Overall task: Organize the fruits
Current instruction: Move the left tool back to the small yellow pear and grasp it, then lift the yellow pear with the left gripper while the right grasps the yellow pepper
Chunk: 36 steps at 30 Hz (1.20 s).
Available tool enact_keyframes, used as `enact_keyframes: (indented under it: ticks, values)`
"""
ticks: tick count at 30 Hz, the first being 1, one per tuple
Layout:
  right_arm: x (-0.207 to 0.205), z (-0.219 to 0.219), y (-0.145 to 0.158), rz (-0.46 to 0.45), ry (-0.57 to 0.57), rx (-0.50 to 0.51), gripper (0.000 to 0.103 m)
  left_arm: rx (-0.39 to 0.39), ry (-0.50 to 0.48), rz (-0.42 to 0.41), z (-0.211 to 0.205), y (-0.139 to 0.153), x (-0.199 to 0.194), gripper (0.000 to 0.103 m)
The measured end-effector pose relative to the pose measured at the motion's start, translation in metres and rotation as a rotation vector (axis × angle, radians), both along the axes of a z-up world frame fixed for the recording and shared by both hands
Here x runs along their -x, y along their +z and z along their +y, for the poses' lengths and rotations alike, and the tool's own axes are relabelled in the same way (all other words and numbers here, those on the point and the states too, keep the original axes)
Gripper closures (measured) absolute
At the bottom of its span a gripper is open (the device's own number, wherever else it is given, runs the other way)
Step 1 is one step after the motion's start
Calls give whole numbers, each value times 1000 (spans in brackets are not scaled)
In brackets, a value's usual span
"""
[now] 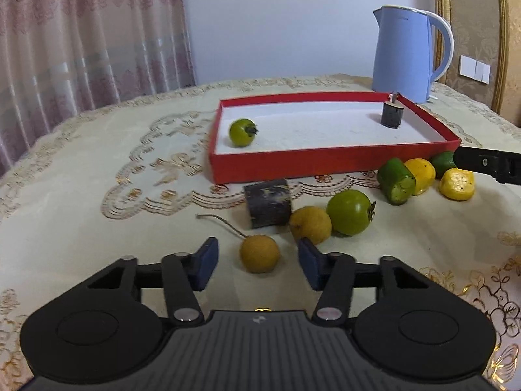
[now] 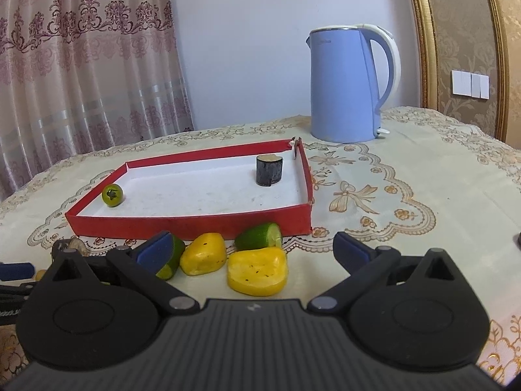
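Left tool (image 1: 257, 262) open around the small tan fruit (image 1: 259, 253), pads not touching; centre it, squeeze gently, lift toward the red box (image 1: 325, 163); right tool (image 2: 252, 251) open, idle.

- Left gripper (image 1: 257, 262) pointed down at the table, its blue pads (image 1: 205, 262) apart, nothing pressed.
- Right gripper (image 2: 257, 249) hung low, jaws spread wide, holding nothing.

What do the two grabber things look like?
Both look alike. The left gripper and right gripper are black plastic, with a ribbed black plate in the middle and a big round disc on each side. Thin black arms with silver pins carry two fingers with dark blue pads. A tiny pale logo sits on each plate. No cables or sleeves show.
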State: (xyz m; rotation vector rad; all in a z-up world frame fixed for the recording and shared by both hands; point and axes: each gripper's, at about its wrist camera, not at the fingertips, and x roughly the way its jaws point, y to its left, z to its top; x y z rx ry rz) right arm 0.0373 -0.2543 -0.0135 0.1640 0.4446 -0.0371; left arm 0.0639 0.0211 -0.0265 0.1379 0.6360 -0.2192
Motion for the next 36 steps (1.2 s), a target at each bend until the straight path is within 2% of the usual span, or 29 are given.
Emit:
enact_keyframes:
  ticks: [7,9,13,23,28,31,36]
  values:
    - [1,-2,3,-6,5,-3,0,39,0,14,0,-1,-5,71]
    - [0,-3,3,3,7,2,2,38,8,11,0,0,-5,78]
    - [0,-5,5,23,16,32,12,86,21,15,6,2,-1,78]
    - [8,-18,10,11,28,129,15,67,43,-78,-1,24,16,78]
    - [3,-17,4,44,78,135,26,43,63,-122,-4,31,21,78]
    - [-4,-8,-2,76,115,165,32,49,63,-112,-2,32,19,78]
    - [-13,4,-9,108,122,194,34,50,60,-111,-3,31,19,78]
